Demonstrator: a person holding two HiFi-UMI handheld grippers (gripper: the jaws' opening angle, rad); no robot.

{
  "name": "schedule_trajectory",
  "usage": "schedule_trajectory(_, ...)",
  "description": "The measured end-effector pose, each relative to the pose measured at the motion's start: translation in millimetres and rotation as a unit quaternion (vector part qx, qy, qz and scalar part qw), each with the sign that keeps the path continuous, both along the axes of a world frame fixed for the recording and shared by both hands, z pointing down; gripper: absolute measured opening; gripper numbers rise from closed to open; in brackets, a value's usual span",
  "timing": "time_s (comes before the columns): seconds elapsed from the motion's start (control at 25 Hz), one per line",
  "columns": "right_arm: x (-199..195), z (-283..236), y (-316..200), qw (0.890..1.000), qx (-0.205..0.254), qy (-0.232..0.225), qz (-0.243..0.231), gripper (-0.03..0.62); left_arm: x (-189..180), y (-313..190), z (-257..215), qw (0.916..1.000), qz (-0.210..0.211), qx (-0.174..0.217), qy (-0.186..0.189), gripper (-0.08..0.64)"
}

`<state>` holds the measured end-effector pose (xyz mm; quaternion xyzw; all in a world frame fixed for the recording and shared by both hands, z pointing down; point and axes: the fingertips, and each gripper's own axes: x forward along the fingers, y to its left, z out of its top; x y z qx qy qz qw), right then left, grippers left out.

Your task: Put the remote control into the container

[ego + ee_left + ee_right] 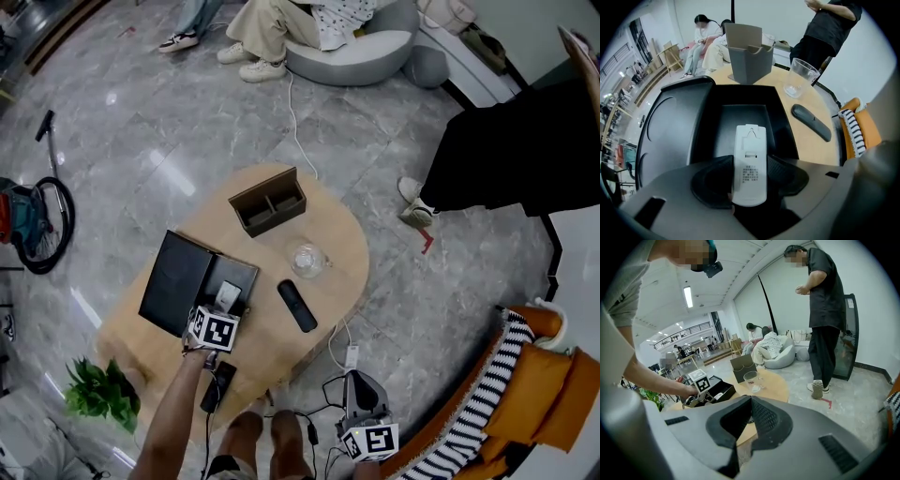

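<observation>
A white remote control (750, 171) is pinched between the pads of my left gripper (750, 177), back side up and pointing down into the open black box (740, 117). In the head view the left gripper (221, 311) hangs over the box's tray (246, 274) at the table's near left, with the white remote (229, 293) at its tip. My right gripper (749, 420) is shut with nothing in it. It is held low beside the table's near right edge (367, 433).
A black remote (297, 306) lies mid-table, and another dark remote (217, 386) lies at the near edge. A glass (307, 260) and a brown two-slot organizer (269, 202) stand farther back. The box lid (176, 281) lies open to the left. People stand and sit beyond the table.
</observation>
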<state>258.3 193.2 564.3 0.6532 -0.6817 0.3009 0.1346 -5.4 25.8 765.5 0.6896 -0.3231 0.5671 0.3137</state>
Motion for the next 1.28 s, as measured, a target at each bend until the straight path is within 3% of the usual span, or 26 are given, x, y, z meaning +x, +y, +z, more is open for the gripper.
schedule_trajectory(0.36,-17.2,-15.2,-8.3,1.000,0.012,-0.003,-0.018,0.011,6.7,-10.3,-47.3,0.9978,-0.008,0.048,0.044,0.236)
schedule_trajectory(0.68,-42.7,-51.9,-21.9,0.998,0.039,-0.002,-0.050,0.011,15.9,-14.8,-133.0,0.9854,0.029,0.143,0.089,0.235)
schedule_trajectory(1.0,-62.5,-87.6,-29.5,0.996,0.069,0.002,-0.063,0.011,3.7,-6.7,-239.1,0.9552,0.029,0.243,0.167,0.201)
schedule_trajectory(1.28,-98.8,-123.6,-34.3,0.991,0.098,-0.001,-0.089,0.011,-20.0,21.0,-332.2,0.9146,0.035,0.332,0.229,0.166)
